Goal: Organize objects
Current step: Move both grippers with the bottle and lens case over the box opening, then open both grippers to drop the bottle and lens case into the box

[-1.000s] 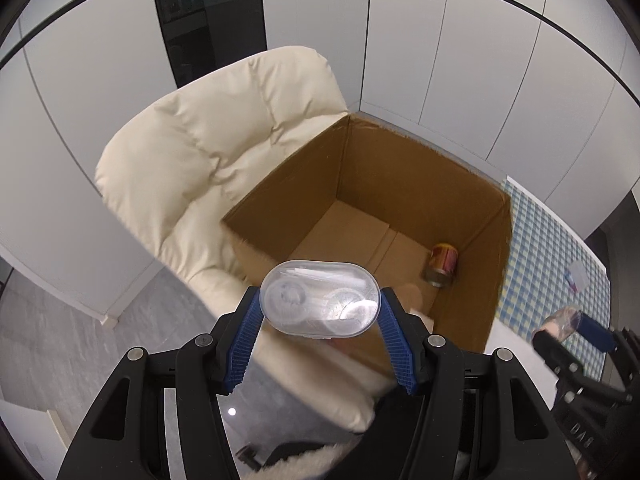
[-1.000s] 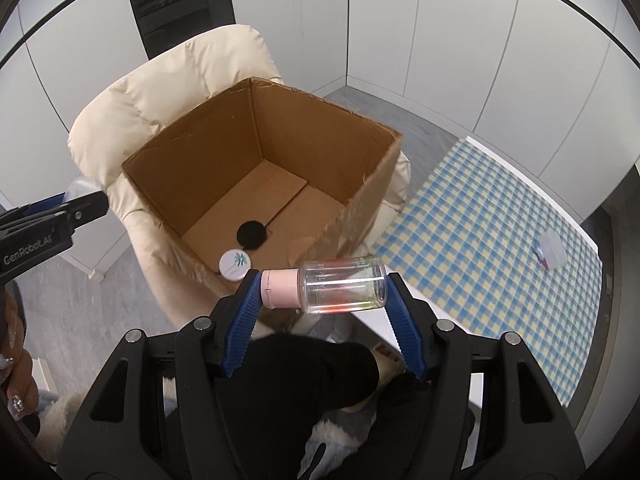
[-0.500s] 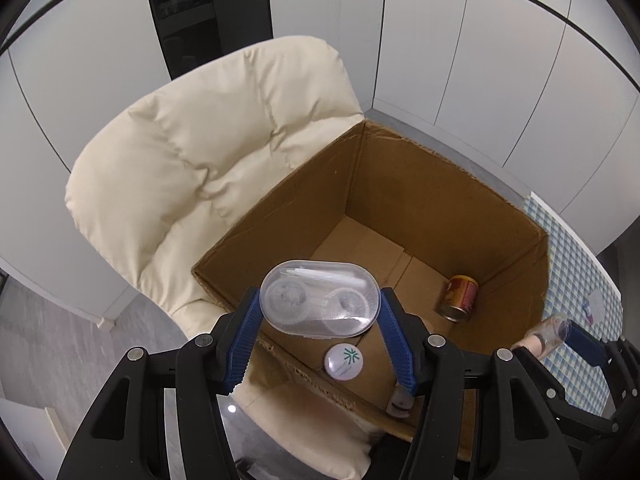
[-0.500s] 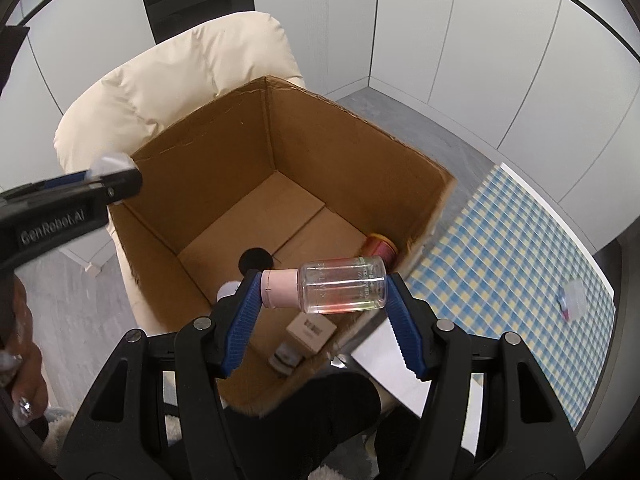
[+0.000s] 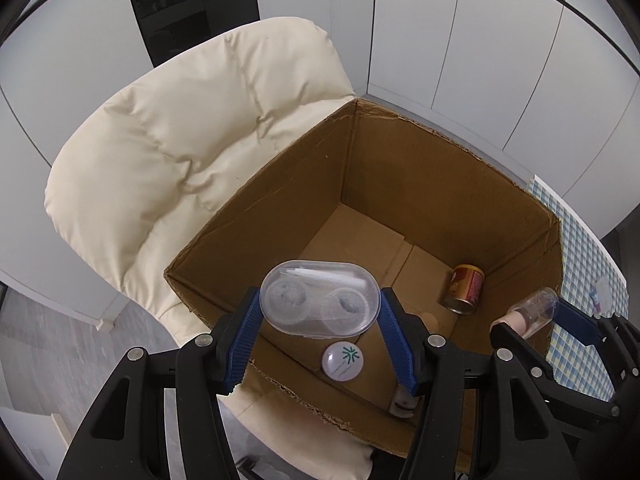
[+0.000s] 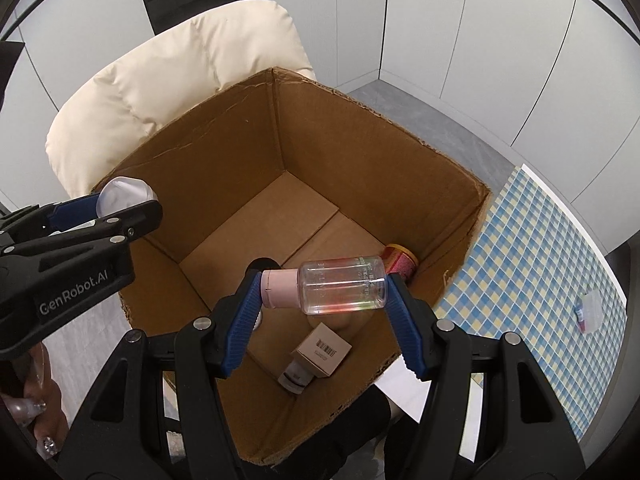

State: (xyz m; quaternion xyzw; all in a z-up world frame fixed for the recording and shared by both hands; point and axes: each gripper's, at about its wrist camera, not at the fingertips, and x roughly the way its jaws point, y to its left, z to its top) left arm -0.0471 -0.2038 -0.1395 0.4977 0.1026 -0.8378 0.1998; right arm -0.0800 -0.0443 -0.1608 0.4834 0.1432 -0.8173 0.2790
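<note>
Now the clear oval case [image 5: 320, 304] is clamped between the left gripper [image 5: 320, 340] fingers, and the pink-capped bottle [image 6: 332, 286] between the right gripper [image 6: 322, 322] fingers, both over the open cardboard box [image 6: 360, 152]. Probably the drop-off step; next, each should open to release inside.

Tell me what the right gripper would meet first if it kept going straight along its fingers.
Probably the cardboard box floor near the red can. The right gripper, clamped on the clear bottle, points down into the open box with nothing between. Depth is hard to judge, so it might meet the can first.
</note>
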